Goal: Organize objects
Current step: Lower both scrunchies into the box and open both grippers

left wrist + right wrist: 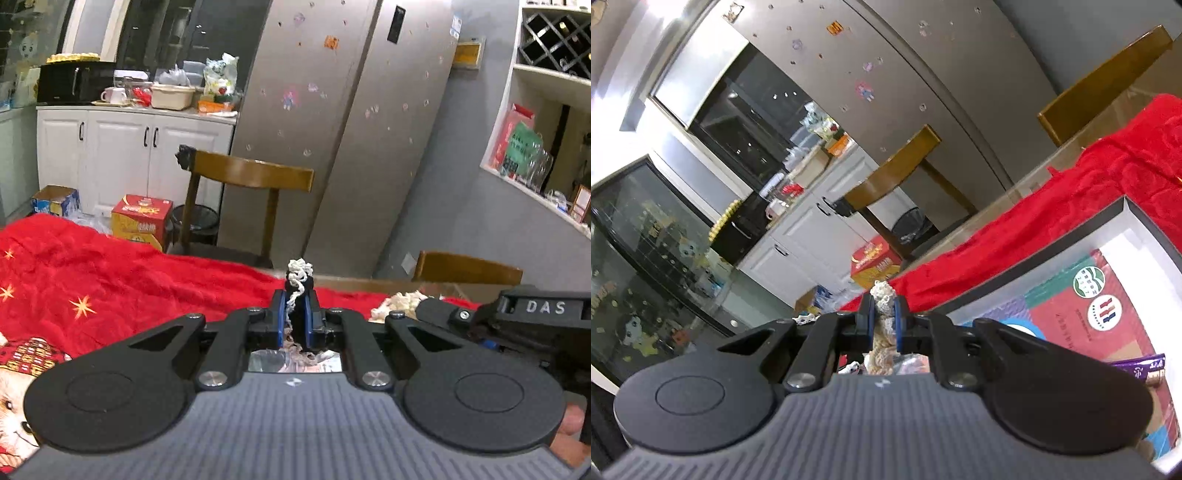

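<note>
Both tools are closed on something stringy. The left hand-held gripper [295,314] has its blue-padded jaws pinched nearly together on a cream-white knotted cord [298,275], whose frayed end sticks up past the fingertips; more of the same cream material lies bunched just to the right, beside the right hand-held gripper [884,314], which shows there as a black body marked DAS. In its own view the right tool is tilted and clamped just as narrowly on a beige knitted cord [882,306] — whether this is the other end of the same piece I cannot tell.

Both hover above a tabletop draped in a red cloth [122,266] with gold stars. An open box [1123,221] with white inner walls and printed packets inside sits just right of the right tool.

The step in hand looks like carrying or straightening the cord, lifted clear of the cloth. The next move probably calls for bringing it over the box and easing the jaws apart only once it hangs inside — loose ends could snag on the rim.
</note>
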`<state>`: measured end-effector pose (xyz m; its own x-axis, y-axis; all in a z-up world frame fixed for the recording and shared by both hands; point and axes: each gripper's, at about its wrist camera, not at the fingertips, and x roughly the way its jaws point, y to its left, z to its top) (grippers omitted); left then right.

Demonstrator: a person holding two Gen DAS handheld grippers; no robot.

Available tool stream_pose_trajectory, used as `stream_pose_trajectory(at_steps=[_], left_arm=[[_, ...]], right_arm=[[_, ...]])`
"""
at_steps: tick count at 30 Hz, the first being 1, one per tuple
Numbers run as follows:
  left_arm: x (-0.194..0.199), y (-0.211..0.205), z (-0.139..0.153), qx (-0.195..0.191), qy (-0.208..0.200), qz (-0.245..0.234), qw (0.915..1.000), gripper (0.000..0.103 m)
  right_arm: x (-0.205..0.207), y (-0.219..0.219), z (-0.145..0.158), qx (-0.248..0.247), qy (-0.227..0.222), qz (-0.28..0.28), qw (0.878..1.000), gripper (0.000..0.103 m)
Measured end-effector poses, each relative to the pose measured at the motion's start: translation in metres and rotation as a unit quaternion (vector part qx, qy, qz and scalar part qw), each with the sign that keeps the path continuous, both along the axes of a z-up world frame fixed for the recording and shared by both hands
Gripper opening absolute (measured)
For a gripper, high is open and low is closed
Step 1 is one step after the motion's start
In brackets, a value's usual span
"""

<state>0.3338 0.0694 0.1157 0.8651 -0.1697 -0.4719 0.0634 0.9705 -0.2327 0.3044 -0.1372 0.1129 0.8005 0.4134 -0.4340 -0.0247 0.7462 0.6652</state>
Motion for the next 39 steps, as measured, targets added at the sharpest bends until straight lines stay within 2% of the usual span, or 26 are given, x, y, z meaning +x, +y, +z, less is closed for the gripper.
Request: stream_pose_trajectory(at_steps=[9,13,21,29,33,39], left_arm=[[0.017,-0.017,-0.036,0.033,0.034,-0.006,0.9988,0.013],[0.024,-0.015,-0.046,0.024,0.057,-0.012,0.9980,0.013],[0.024,-0.014,-0.051,0.025,0.066,-0.020,0.9973,0.013],[0.020,-0.028,-0.053,0.070,0.061,-0.015,0.9955,0.013],[0.018,-0.036,-0.056,0.118,0.060,0.016,0.9911,0.013],[0.024,-0.036,-0.062,0.121,0.090,0.016,0.9884,0.013]], right_arm=[[0.008,-0.002,-0.022,-0.030,0.022,0.014,0.999,0.013],[0.010,-0.004,-0.029,-0.037,0.032,0.020,0.999,0.013],[0.011,-0.001,-0.036,-0.051,0.047,0.019,0.997,0.013],[0.011,0.004,-0.039,-0.061,0.060,0.023,0.996,0.013],[0.013,0.004,-0.043,-0.067,0.073,0.021,0.995,0.013],[0.012,0.005,-0.049,-0.068,0.087,0.020,0.994,0.013]])
